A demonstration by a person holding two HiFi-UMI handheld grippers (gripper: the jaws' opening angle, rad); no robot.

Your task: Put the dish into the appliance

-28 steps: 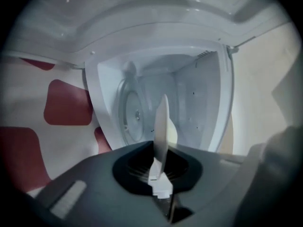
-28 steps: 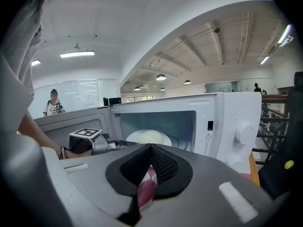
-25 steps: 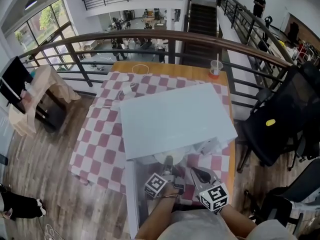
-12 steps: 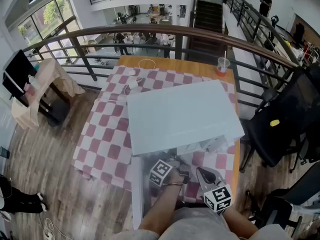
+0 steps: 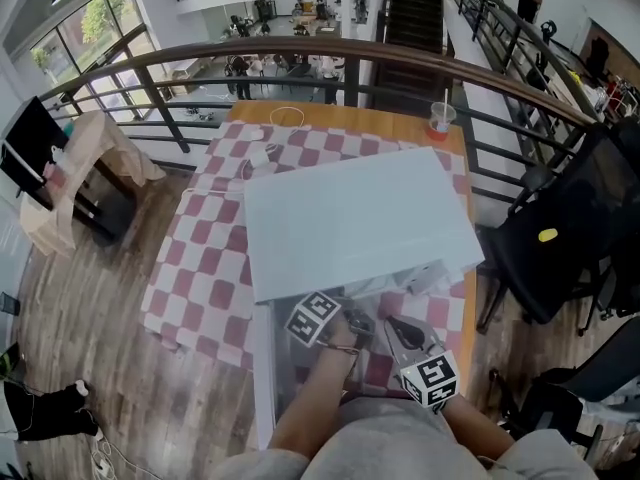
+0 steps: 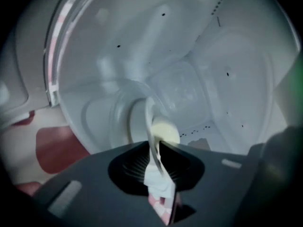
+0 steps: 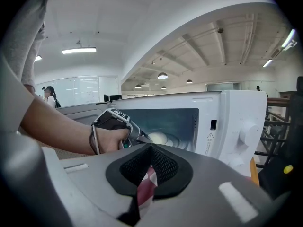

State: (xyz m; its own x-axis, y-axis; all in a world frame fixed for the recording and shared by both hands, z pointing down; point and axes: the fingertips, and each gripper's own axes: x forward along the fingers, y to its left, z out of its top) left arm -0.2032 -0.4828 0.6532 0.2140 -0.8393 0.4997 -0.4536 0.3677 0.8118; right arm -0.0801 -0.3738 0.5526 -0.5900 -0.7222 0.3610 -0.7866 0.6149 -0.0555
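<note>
The left hand-held gripper [image 6: 154, 145], inside the microwave [image 5: 350, 223], had just been easing its jaws apart around the rim of the dish [image 6: 120, 115]. The right hand-held gripper [image 7: 150, 148] hung outside, pressed together, empty.

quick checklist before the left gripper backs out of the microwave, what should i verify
1. Microwave door open: ok, it is swung out on the person's left.
2. Dish inside the cavity: ok.
3. Dish set down flat: cannot tell, since the left gripper view shows it edge-on.
4. Left gripper has let go: cannot tell. Its jaws have just been opening, but the dish rim sits between them.
5. Right gripper out of the way: ok, it is outside the opening with its jaws together on nothing.
</note>
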